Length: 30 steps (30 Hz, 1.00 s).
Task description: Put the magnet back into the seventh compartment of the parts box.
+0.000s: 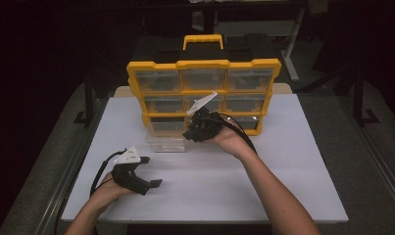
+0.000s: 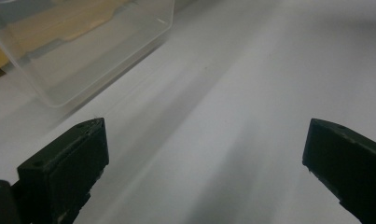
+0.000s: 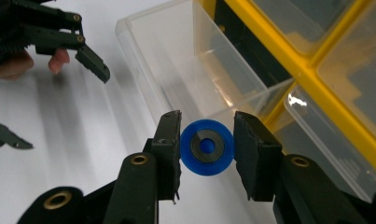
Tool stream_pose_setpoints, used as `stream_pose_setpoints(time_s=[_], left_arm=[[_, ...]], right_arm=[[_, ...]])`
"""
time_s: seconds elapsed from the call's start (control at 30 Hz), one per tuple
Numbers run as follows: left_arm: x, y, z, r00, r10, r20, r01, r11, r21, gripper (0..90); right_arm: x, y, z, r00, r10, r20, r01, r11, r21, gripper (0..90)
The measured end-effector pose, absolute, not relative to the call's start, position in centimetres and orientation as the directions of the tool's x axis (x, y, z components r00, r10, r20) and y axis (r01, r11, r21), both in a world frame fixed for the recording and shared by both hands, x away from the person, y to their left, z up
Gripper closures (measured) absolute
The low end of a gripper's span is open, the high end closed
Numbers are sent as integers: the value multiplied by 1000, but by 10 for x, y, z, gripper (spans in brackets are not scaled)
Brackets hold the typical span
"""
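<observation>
A small blue disc (image 3: 207, 147) with a grey centre sits between the jaws of my right gripper (image 3: 207, 154), which is shut on it. That gripper (image 1: 190, 134) hovers in front of the bottom row of a yellow organizer (image 1: 203, 63), over a clear plastic drawer (image 3: 176, 70) that stands pulled out on the table (image 1: 165, 143). My left gripper (image 1: 152, 171) rests low on the white table, open wide with nothing between its jaws (image 2: 206, 149). The clear drawer (image 2: 83, 46) lies just beyond it.
The organizer stands upright at the back of the white table (image 1: 283, 186), with three rows of clear drawers and a yellow handle (image 1: 203, 40) on top. The left gripper (image 3: 59, 107) appears far off in the right gripper view. Dark floor surrounds the table.
</observation>
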<state>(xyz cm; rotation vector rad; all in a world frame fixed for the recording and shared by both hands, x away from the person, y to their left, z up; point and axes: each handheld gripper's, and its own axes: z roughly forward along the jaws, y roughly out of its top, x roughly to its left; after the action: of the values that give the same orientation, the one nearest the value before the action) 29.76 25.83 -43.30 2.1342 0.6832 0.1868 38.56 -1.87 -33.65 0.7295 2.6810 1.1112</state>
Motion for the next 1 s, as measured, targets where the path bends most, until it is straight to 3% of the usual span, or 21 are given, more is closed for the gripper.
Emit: stream_pose_setpoints(time_s=[1.0], left_arm=[[296,258,-433,838,533,-118,407,-465,786,2]], right_arm=[[404,28,-334,-886,462,43,356,617,702,611]])
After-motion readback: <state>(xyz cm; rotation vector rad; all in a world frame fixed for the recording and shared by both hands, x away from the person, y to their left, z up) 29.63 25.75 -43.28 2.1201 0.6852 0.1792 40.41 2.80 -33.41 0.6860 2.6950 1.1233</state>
